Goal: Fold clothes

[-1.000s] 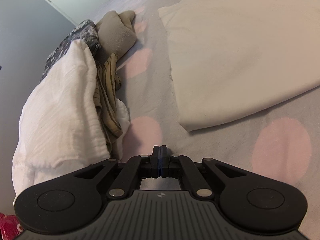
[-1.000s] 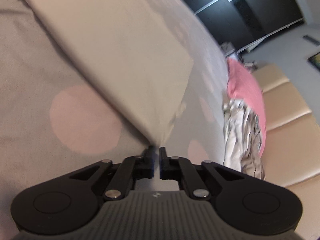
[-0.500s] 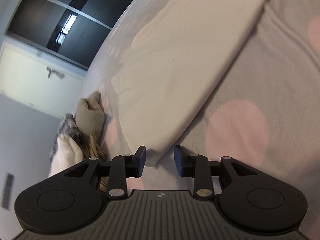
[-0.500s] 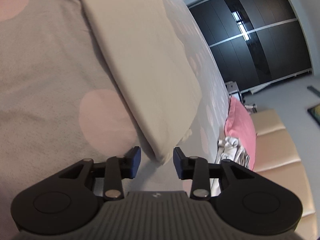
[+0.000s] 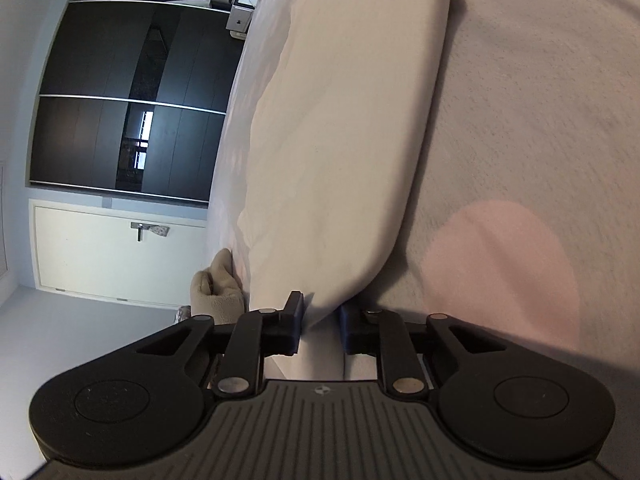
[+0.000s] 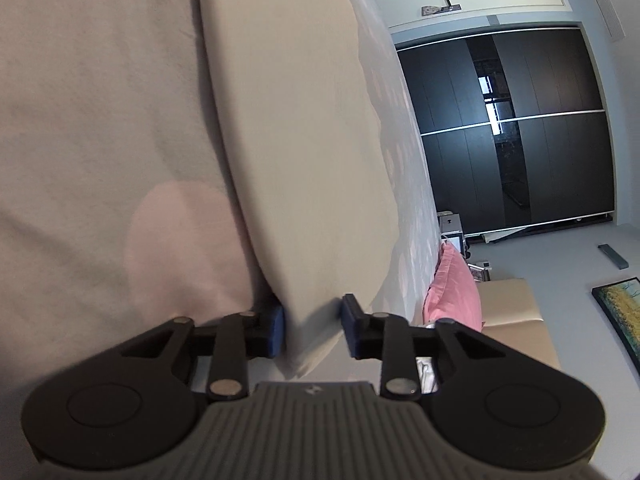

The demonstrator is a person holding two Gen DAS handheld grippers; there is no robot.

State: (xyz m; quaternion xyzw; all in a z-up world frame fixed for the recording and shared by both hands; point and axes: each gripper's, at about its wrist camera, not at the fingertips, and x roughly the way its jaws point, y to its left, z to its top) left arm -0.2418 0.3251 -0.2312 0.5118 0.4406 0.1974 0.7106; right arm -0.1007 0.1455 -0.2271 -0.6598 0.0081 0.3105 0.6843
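Note:
A cream folded garment lies flat on the grey bedspread with pink dots. My left gripper is open, its jaws on either side of one near corner of the garment. The same garment shows in the right wrist view. My right gripper is open too, its jaws astride the other near corner. The cloth sits between the pads in both views; neither grips it.
A beige fleece item lies at the bed's edge left of the garment. A pink pillow and a beige headboard are at the right. A dark wardrobe and a white door stand behind.
Both grippers opened from shut, rolled sideways and moved forward onto the garment's near corners. The clothes pile at the left slid out of the left wrist view.

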